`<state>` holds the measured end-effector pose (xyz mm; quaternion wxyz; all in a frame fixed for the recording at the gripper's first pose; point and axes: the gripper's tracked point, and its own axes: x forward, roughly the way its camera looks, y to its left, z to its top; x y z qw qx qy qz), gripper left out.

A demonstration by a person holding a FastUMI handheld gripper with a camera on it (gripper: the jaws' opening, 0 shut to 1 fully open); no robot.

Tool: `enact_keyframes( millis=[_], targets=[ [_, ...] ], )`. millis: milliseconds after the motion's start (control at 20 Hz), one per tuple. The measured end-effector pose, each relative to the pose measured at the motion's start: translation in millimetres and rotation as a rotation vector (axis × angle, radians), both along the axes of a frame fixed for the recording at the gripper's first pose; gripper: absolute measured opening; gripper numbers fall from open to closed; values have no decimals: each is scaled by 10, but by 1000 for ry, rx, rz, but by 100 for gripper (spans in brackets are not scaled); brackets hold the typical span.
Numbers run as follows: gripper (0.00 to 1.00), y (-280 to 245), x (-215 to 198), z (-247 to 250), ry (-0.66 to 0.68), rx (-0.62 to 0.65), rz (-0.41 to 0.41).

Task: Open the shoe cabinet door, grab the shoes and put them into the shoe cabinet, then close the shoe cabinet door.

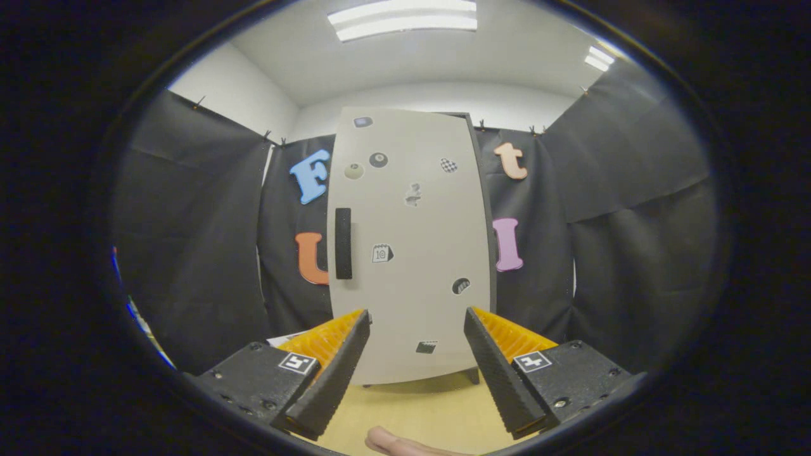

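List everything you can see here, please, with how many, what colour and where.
cabinet: one, pale grey, standing upright beyond the fingers, door shut.
handle: one, black, upright bar near the door's edge.
stickers: about nine, mostly black, grey and white, scattered over the door.
floor: pale wood, under the cabinet and between the fingers.
ceiling lights: two, white, overhead.
fingertip: one, a person's, low between the fingers.
tool: one, fingers open, holding nothing, aimed at the cabinet.
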<state>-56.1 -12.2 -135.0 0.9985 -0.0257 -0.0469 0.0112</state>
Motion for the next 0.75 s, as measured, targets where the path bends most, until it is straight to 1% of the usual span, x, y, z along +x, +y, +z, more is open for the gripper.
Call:
enact_keyframes(
  millis=[50, 200, 350, 500, 750],
  targets=[
    [98, -14, 25, -85, 15, -11, -7],
    [98, 59, 82, -202, 53, -27, 15],
    [98, -38, 98, -139, 39, -23, -5],
    [98, -16, 71, -123, 37, -17, 7],
    [98, -38, 62, -109, 34, -30, 5]
  ],
)
